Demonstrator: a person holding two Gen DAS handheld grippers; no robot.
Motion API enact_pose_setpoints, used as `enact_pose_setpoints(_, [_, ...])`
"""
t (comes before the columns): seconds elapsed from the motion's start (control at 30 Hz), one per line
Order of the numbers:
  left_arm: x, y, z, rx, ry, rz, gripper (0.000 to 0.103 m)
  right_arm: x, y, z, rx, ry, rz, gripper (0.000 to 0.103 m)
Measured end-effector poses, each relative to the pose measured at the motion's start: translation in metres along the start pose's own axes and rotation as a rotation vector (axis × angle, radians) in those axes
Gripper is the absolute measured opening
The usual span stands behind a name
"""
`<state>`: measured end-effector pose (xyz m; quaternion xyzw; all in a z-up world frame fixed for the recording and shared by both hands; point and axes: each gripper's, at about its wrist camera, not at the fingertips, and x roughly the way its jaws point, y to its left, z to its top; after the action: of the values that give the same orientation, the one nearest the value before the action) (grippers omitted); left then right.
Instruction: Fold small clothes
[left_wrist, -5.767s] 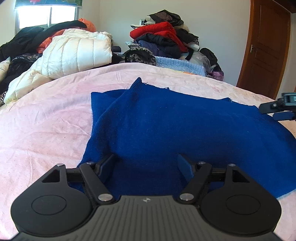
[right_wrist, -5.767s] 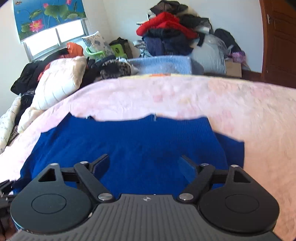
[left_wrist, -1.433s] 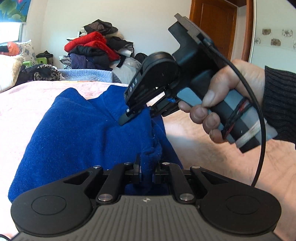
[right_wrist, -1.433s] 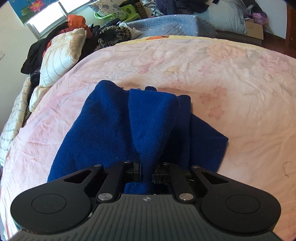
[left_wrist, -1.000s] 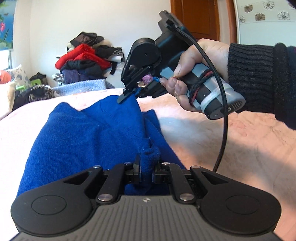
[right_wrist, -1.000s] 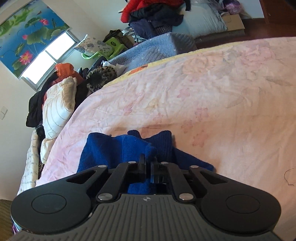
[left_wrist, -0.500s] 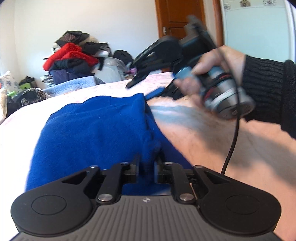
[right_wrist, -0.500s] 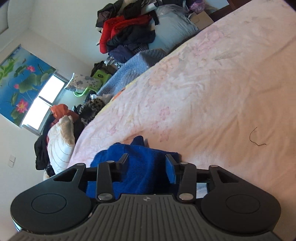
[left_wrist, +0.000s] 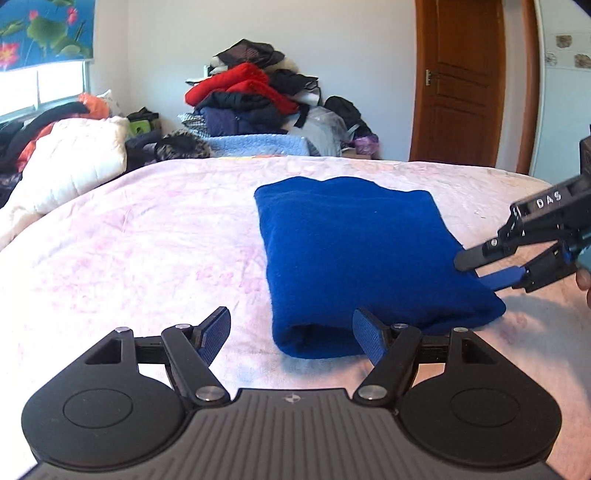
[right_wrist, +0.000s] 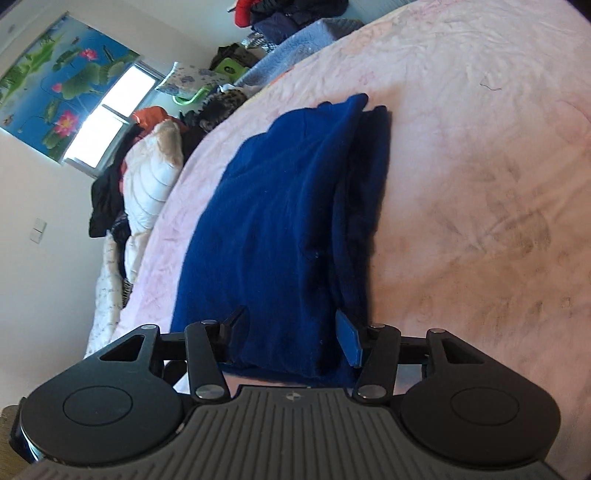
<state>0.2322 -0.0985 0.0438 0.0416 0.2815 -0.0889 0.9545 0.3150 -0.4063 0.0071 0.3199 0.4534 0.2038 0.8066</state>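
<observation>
We see the blue garment (left_wrist: 354, 258) lying folded into a compact rectangle on the pink floral bedspread (left_wrist: 147, 236), just ahead of both grippers. The left gripper (left_wrist: 291, 334) has just been opening its jaws, and they now stand wide apart and hold nothing; the near rolled edge of the garment sits just ahead of them, toward its right finger, whose blue pad overlaps the fold in that view without clearly pressing on it. The right gripper (right_wrist: 291, 328) has also just been parting its jaws, and they stand open; the near end of the garment (right_wrist: 291, 206) lies between and just beyond its fingers, and neither pad clamps the cloth. From the left wrist view we also see the right gripper (left_wrist: 491, 269) reaching in from the right side, its tips at the garment's right edge, with a fingertip of the person's hand (left_wrist: 583, 282) at the frame border. Well beyond the garment, past the far edge of the bed, stands a pile of clothes (left_wrist: 255, 99), a white quilted jacket (left_wrist: 74, 166) to the left and a wooden door (left_wrist: 461, 81) to the right.
</observation>
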Motion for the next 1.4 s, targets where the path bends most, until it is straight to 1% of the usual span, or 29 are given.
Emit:
enact_pose_setpoints(0.07, [-0.001,0.001,0.001,-0.011,0.018,0.01,0.073,0.005,0.002,-0.003,0.009,0.019,0.001,0.046])
enact_pose_setpoints(0.13, [-0.004,0.003,0.0,-0.023,0.031,-0.001,0.073,0.006,0.009,-0.007,-0.034,0.02,-0.066,0.037])
enact_pose_setpoints(0.2, [-0.007,0.008,-0.001,-0.047,0.041,-0.019,0.073,0.004,0.012,-0.007,-0.034,0.03,-0.054,0.037])
enact_pose_setpoints(0.27, [-0.001,0.008,0.002,-0.081,0.072,-0.027,0.073,0.004,0.012,-0.008,-0.03,0.041,-0.05,0.036])
enact_pose_setpoints(0.33, [0.015,0.009,0.01,-0.111,0.117,-0.015,0.073,0.007,0.011,-0.01,-0.047,0.049,-0.066,0.024])
enact_pose_setpoints(0.37, [0.021,0.008,0.012,-0.108,0.13,-0.006,0.073,0.007,0.012,-0.012,-0.062,0.043,-0.091,0.008])
enact_pose_setpoints(0.4, [0.029,0.005,0.013,-0.093,0.153,0.02,0.073,0.006,0.015,-0.013,-0.087,0.026,-0.114,0.008])
enact_pose_setpoints(0.43, [0.032,0.003,0.014,-0.076,0.17,0.037,0.072,0.001,0.018,-0.014,-0.098,0.002,-0.113,0.008])
enact_pose_setpoints(0.53, [0.032,0.003,0.011,-0.067,0.168,0.035,0.072,-0.022,0.027,-0.011,-0.14,-0.065,-0.1,0.007])
enact_pose_setpoints(0.57, [0.033,0.003,0.009,-0.068,0.175,0.037,0.073,-0.023,0.023,-0.01,-0.133,-0.059,-0.102,0.007])
enact_pose_setpoints(0.63, [0.036,0.004,0.004,-0.081,0.197,0.038,0.073,-0.01,0.009,-0.012,-0.132,-0.007,-0.17,0.006])
enact_pose_setpoints(0.67, [0.036,0.005,0.005,-0.094,0.204,0.034,0.073,-0.005,0.003,-0.015,-0.135,0.001,-0.179,0.003])
enact_pose_setpoints(0.73, [0.028,0.008,0.008,-0.098,0.209,0.013,0.072,-0.007,0.002,-0.014,-0.1,-0.01,-0.147,0.007])
enact_pose_setpoints(0.77, [0.02,0.01,0.011,-0.092,0.199,0.003,0.072,-0.011,0.004,-0.013,-0.083,-0.006,-0.12,0.02])
enact_pose_setpoints(0.8, [0.012,0.012,0.015,-0.082,0.175,-0.002,0.072,-0.013,0.008,-0.011,-0.066,0.001,-0.129,0.03])
enact_pose_setpoints(0.83, [0.005,0.013,0.019,-0.07,0.143,0.0,0.072,-0.018,0.012,-0.008,-0.064,-0.008,-0.145,0.035])
enact_pose_setpoints(0.87, [0.0,0.013,0.025,-0.057,0.114,0.006,0.072,-0.024,0.017,-0.005,-0.08,-0.042,-0.154,0.043])
enact_pose_setpoints(0.9, [-0.001,0.011,0.033,-0.043,0.084,0.012,0.072,-0.03,0.027,0.0,-0.121,-0.101,-0.168,0.044])
enact_pose_setpoints(0.93, [0.0,0.008,0.04,-0.031,0.062,0.01,0.072,-0.033,0.036,0.006,-0.154,-0.141,-0.173,0.044])
enact_pose_setpoints(0.97, [0.005,0.003,0.047,-0.021,0.047,0.002,0.072,-0.032,0.044,0.012,-0.171,-0.162,-0.172,0.046])
enact_pose_setpoints(1.03, [0.021,-0.008,0.057,-0.014,0.031,-0.044,0.072,-0.018,0.059,0.032,-0.181,-0.184,-0.127,0.051])
enact_pose_setpoints(1.07, [0.034,-0.014,0.059,-0.011,0.047,-0.078,0.072,-0.007,0.064,0.041,-0.187,-0.179,-0.102,0.058])
enact_pose_setpoints(1.1, [0.048,-0.02,0.059,-0.001,0.073,-0.078,0.072,0.008,0.069,0.05,-0.2,-0.163,-0.095,0.061])
enact_pose_setpoints(1.13, [0.06,-0.026,0.058,0.011,0.107,-0.066,0.072,0.023,0.071,0.055,-0.222,-0.151,-0.118,0.061])
enact_pose_setpoints(1.2, [0.079,-0.032,0.05,0.038,0.161,-0.043,0.072,0.055,0.069,0.062,-0.254,-0.102,-0.214,0.061])
enact_pose_setpoints(1.23, [0.083,-0.033,0.045,0.045,0.161,-0.038,0.073,0.066,0.065,0.062,-0.272,-0.078,-0.253,0.057])
enact_pose_setpoints(1.27, [0.083,-0.034,0.04,0.057,0.148,-0.035,0.074,0.074,0.06,0.059,-0.316,-0.075,-0.276,0.053])
enact_pose_setpoints(1.3, [0.083,-0.036,0.036,0.075,0.142,-0.032,0.075,0.075,0.058,0.055,-0.361,-0.093,-0.272,0.052])
enact_pose_setpoints(1.4, [0.084,-0.037,0.033,0.09,0.135,-0.033,0.076,0.07,0.051,0.054,-0.341,-0.101,-0.253,0.048])
